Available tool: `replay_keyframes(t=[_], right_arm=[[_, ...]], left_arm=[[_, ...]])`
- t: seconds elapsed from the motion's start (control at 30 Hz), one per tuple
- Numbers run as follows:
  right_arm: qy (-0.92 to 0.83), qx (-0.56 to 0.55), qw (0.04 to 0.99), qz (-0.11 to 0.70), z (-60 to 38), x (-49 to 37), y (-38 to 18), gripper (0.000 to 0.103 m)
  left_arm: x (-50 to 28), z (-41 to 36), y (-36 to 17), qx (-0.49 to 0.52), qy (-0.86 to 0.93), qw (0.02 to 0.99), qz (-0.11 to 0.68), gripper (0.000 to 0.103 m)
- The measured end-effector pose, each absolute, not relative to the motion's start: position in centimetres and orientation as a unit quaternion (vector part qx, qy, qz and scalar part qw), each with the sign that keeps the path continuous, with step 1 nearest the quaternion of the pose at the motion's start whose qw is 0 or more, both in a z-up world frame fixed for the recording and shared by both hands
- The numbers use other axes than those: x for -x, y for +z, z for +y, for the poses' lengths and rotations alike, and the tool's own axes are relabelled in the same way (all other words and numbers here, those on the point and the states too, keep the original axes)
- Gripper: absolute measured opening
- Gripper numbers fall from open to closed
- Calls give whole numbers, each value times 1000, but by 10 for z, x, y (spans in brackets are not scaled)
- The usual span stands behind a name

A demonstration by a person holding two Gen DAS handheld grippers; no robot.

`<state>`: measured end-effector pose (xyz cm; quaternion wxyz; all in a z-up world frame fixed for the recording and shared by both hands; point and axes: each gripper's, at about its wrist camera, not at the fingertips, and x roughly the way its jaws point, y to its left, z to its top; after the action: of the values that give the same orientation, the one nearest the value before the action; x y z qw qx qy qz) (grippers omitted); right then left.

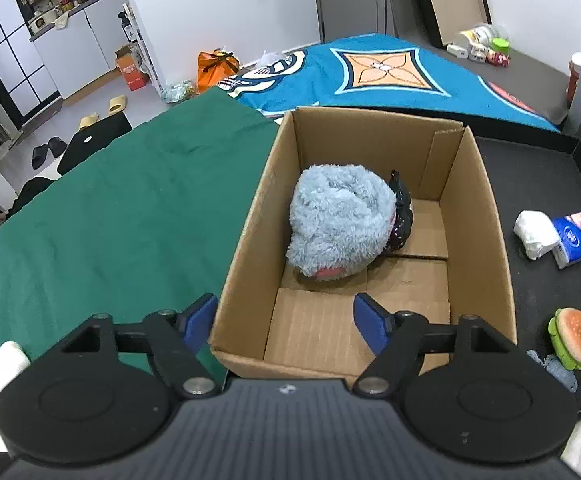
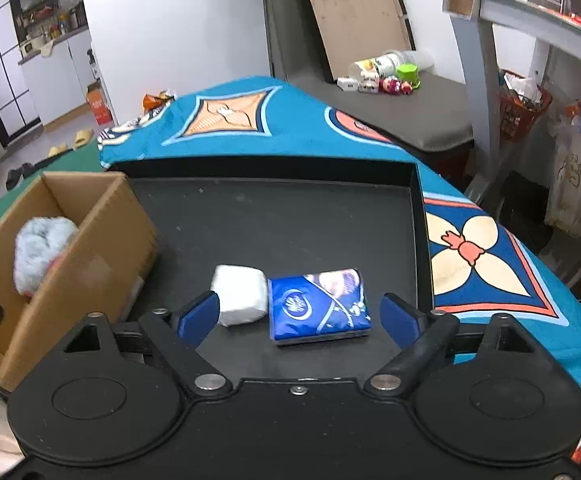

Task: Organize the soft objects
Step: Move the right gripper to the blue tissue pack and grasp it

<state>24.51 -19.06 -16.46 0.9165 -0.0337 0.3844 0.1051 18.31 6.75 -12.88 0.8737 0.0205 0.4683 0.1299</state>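
Two soft items already in the box [image 1: 478,216]: a fluffy blue-grey plush [image 1: 338,220] and, tucked against its far side, a small black dotted item [image 1: 401,208]. Box stands on the counter, between the green cloth [image 1: 110,208] and the black tray [image 2: 290,216].

Still on the tray: one white wad [image 2: 239,295], one blue tissue pack [image 2: 319,305], the two touching side by side. One burger toy [image 1: 572,343] near the tray's front edge, beside the box.

My left gripper [image 1: 285,318]: jaws wide, empty, over the box's near left corner, one finger outside the wall and one inside. My right gripper [image 2: 300,316]: jaws wide, empty, angled down at the wad and pack, which both sit in front of the gap.

Risks, as I judge them:
- Wad and pack touch; closing on both may pinch one and push the other aside, or lift neither cleanly.
- Pack wrapper looks slick; a shallow pinch could slip.
- Left finger straddling the box wall could catch the cardboard and drag or tip the box.
- Plush fills the middle of the box; later items dropped on it may roll off or over the wall.

Writing: pack carries a round white emblem and print too small to read. No other legible labels.
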Motion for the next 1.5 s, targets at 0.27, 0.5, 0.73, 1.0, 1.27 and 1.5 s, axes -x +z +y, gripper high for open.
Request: replay_keyframes(t=[0.27, 0.5, 0.73, 1.0, 1.27, 1.5], right_arm=[[110, 29, 913, 393, -202, -253, -192, 91], [110, 27, 907, 405, -209, -258, -208, 93], [113, 6, 908, 404, -213, -262, -213, 93], [114, 14, 912, 395, -209, -261, -212, 70], [106, 6, 913, 395, -216, -249, -195, 70], [107, 17, 914, 391, -212, -244, -181, 70]], left_arm=[[-190, 58, -134, -61, 137, 859, 489, 78], [-199, 50, -142, -93, 149, 845, 505, 80], [-202, 50, -144, -107, 164, 835, 515, 80], [-201, 49, -143, -114, 169, 834, 513, 80], [-194, 60, -136, -93, 173, 842, 502, 80], [-192, 65, -132, -69, 172, 849, 495, 80]])
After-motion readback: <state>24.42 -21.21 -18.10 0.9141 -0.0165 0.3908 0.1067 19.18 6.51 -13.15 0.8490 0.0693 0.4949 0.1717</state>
